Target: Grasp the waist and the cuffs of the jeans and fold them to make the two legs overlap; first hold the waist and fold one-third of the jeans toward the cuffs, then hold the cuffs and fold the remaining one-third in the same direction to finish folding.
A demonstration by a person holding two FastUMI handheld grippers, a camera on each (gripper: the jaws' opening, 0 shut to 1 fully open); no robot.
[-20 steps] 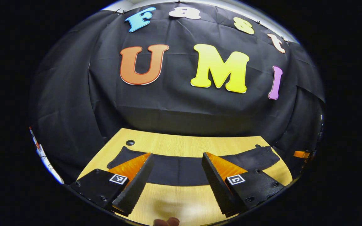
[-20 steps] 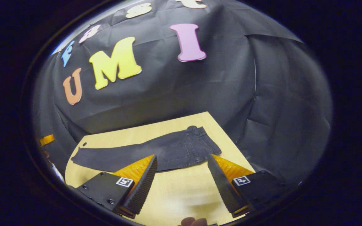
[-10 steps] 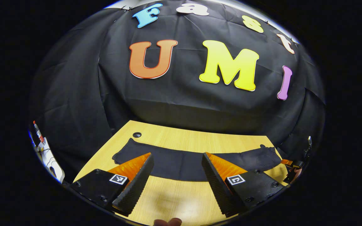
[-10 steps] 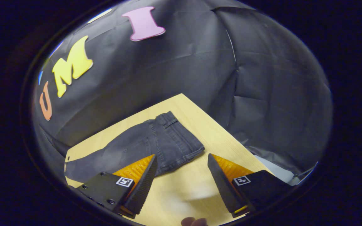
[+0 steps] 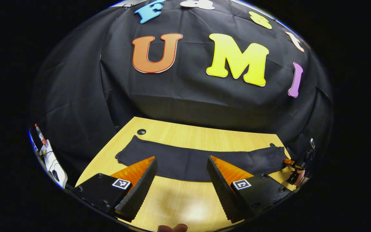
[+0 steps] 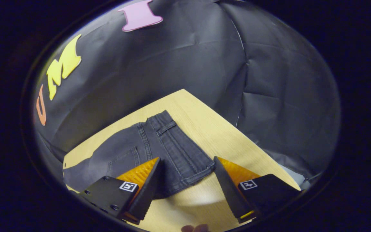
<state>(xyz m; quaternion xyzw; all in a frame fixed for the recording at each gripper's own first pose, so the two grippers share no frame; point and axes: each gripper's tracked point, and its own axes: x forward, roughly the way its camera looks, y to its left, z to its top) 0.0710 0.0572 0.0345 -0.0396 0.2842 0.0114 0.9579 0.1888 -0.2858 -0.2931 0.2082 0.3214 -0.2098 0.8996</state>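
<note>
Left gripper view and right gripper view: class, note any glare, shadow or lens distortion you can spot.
Left gripper view: a bright glare patch on the table between the open left tongs, and the jeans bow in a fisheye curve. Right gripper view: a soft shadow on the wood under the right tongs; jeans seams stay sharp.

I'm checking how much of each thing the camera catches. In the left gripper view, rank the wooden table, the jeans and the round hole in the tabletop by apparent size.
Largest to smallest:
1. Wooden table
2. Jeans, spread in a long strip across it
3. Round hole, by the table's far left corner
</note>
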